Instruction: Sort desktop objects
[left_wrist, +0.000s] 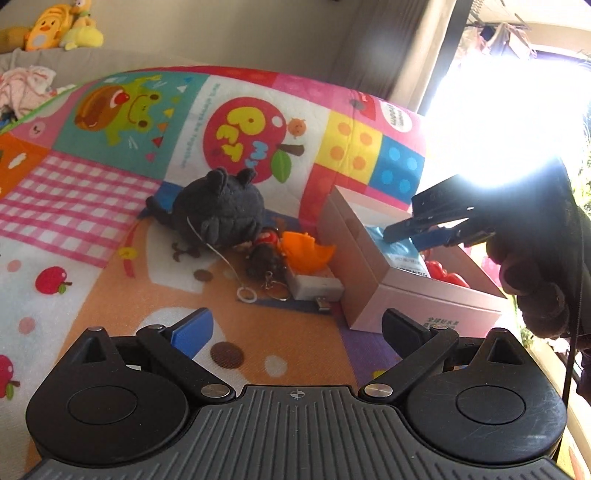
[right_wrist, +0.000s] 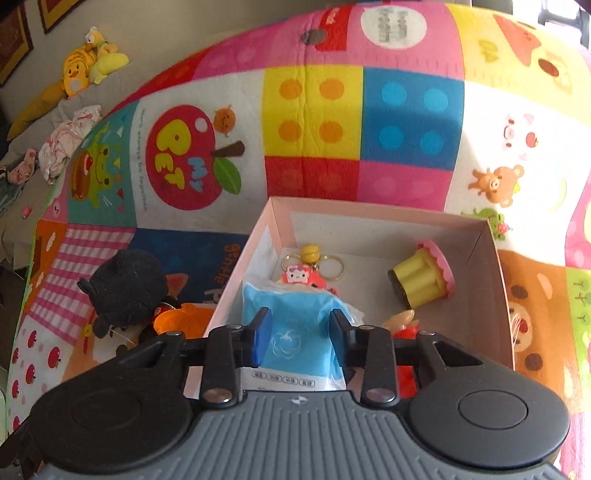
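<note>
Colourful patchwork play mat (right_wrist: 314, 110) underneath everything. Pale pink open cardboard box (right_wrist: 491, 266) at near right, with blue soft plastic tissue packet (right_wrist: 295, 332) lying inside at its near left corner. Right gripper (right_wrist: 297, 334) astride that packet, jaws slightly parted, grip uncertain. Probably light, squashy, slippery; best pinched across the middle. Black plush toy (left_wrist: 218, 210) left of box. Left gripper (left_wrist: 295, 328) spread wide, empty.

A loud patchwork play mat (right_wrist: 314, 110) is spread under everything. Yellow plush toys (left_wrist: 62, 27) are piled up in the back, and crumpled pink-white cloth (right_wrist: 70, 142) is dumped nearby.
</note>
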